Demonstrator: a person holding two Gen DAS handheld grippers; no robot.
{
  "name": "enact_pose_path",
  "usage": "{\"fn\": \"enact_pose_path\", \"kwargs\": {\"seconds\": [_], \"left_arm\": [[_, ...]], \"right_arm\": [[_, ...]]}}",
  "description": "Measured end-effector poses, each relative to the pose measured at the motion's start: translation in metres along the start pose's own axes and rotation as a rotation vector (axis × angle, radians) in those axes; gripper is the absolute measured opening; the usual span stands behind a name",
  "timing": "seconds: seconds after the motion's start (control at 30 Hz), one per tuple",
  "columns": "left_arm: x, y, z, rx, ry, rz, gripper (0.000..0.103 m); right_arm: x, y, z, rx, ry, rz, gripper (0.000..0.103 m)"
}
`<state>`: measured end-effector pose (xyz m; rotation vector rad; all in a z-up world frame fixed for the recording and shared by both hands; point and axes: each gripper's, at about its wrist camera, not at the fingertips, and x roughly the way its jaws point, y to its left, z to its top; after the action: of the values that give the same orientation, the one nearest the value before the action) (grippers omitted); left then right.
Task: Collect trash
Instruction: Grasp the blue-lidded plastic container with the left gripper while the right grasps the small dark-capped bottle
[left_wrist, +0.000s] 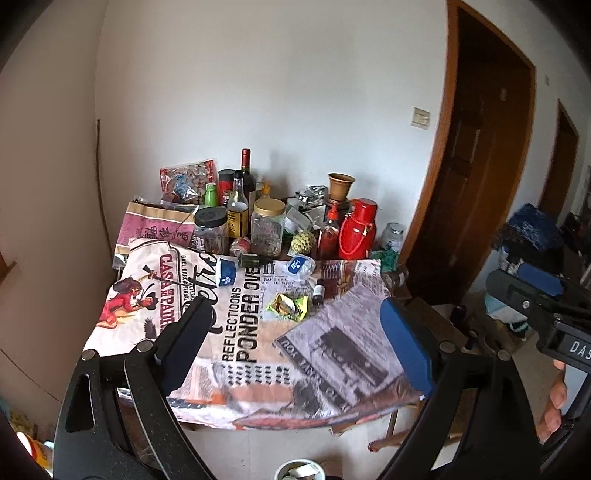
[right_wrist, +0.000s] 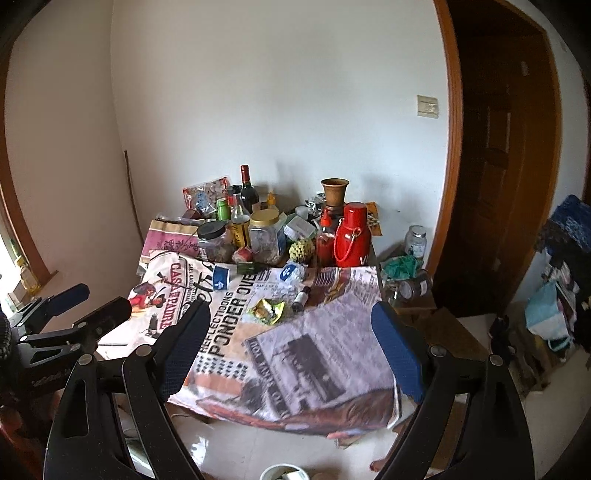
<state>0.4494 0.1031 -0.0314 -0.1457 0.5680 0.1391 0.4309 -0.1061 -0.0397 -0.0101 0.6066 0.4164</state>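
left wrist view: the left tool (left_wrist: 295, 332) hangs above the near part of the counter (left_wrist: 332, 354), its jaws spread wide and holding nothing. the counter is covered by a printed newspaper-style cloth. between the two fingers, farther back on the cloth, lies a crumpled yellow-green wrapper (left_wrist: 289, 305). just right of it lies a small dark vial (left_wrist: 318, 292). beyond the wrapper lie a crushed clear bottle (left_wrist: 301, 266) with a blue label and, to its left, a blue-and-white cup (left_wrist: 227, 272) on its side. a small green bottle (left_wrist: 253, 260) lies between them, near the jars. all of these are well ahead of the fingertips and untouched. at the back stand jars, bottles and a red flask (left_wrist: 357, 229). a white bin (left_wrist: 300, 469) shows at the bottom edge, on the floor below the tool. the right tool (left_wrist: 532, 291) shows at the right edge; from here i cannot tell how far it is open.

right wrist view: the right tool (right_wrist: 288, 332) hovers over the near counter (right_wrist: 332, 354), jaws wide apart and empty. the wrapper (right_wrist: 267, 311) lies ahead between the fingers, closer to the left one, with the vial (right_wrist: 301, 300) just right of it. the bottle (right_wrist: 292, 275) and cup (right_wrist: 222, 280) lie farther back. the flask (right_wrist: 352, 236) stands at the rear. the bin (right_wrist: 283, 472) shows at the bottom edge. the left tool (right_wrist: 92, 302) is at the left, over the counter's left edge, jaws apart.
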Motion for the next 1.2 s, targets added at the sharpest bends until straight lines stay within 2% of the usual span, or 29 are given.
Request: {"fn": "enact_pose_path", "kwargs": {"seconds": [0.2, 0.5, 0.6, 0.77, 0.93, 1.1, 1.17, 1.2], "left_arm": [[0.046, -0.006, 0.013, -0.064, 0.038, 0.098, 0.092], [0.098, 0.029, 0.020, -0.170, 0.111, 0.196, 0.092], [0.121, 0.048, 0.022, -0.186, 0.141, 0.196, 0.092], [0.164, 0.078, 0.028, -0.131, 0.180, 0.189, 0.092], [0.222, 0.115, 0.042, -0.093, 0.246, 0.117, 0.092], [0.281, 0.146, 0.043, -0.094, 0.308, 0.063, 0.092], [0.301, 0.156, 0.039, -0.110, 0.335, 0.036, 0.089], [0.314, 0.161, 0.036, -0.115, 0.349, 0.028, 0.084]], "right_arm": [[0.042, -0.031, 0.020, -0.037, 0.040, 0.044, 0.087], [0.111, -0.051, 0.027, -0.029, 0.162, 0.089, 0.087], [0.134, -0.050, 0.027, -0.010, 0.204, 0.081, 0.087], [0.171, -0.046, 0.027, 0.040, 0.256, 0.020, 0.087], [0.214, -0.038, 0.020, 0.122, 0.339, -0.076, 0.087], [0.268, -0.035, 0.009, 0.206, 0.433, -0.099, 0.087], [0.286, -0.031, 0.006, 0.222, 0.449, -0.115, 0.087], [0.298, -0.029, 0.004, 0.233, 0.459, -0.122, 0.087]]}}
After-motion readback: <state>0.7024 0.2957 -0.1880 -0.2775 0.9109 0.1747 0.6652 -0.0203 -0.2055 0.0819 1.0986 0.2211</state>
